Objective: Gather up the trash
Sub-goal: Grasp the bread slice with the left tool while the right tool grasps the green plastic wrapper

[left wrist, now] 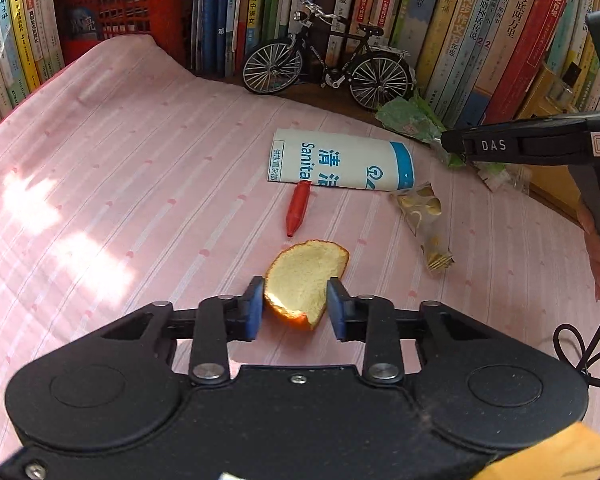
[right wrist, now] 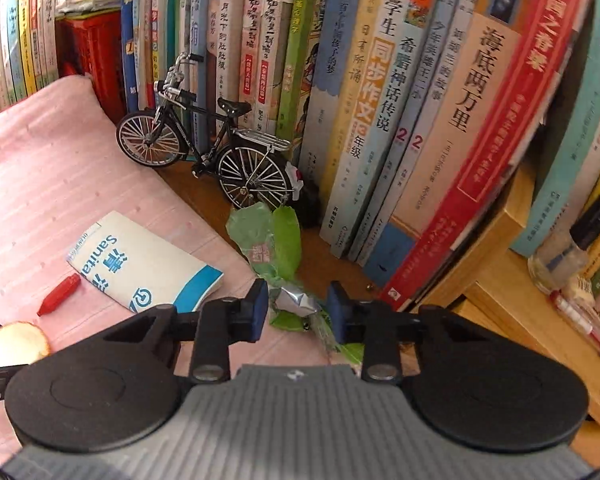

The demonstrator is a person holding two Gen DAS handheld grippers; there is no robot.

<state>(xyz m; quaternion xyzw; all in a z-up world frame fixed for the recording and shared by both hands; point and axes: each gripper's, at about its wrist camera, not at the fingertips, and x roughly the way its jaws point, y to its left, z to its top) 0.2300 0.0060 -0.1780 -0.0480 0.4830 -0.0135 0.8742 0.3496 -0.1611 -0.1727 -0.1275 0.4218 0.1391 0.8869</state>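
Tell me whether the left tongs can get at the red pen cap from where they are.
Probably not right now. The left tongs already have the orange peel between their pads, and the red pen cap lies beyond it on the pink cloth. Nothing else blocks the way.

Looks like somebody's home, probably a kid's bedroom or study corner: a wooden shelf (right wrist: pixel 496 276) is packed with Chinese children's books (right wrist: pixel 384 120) and school workbooks, with a red plastic crate (left wrist: pixel 124 12) wedged in among them. There's a little model bicycle (left wrist: pixel 328 60) parked in front of the books as decoration, plus a small glass bottle (right wrist: pixel 568 248) on the shelf. In front is a pink striped cloth (left wrist: pixel 120 184), lit by sunlight.
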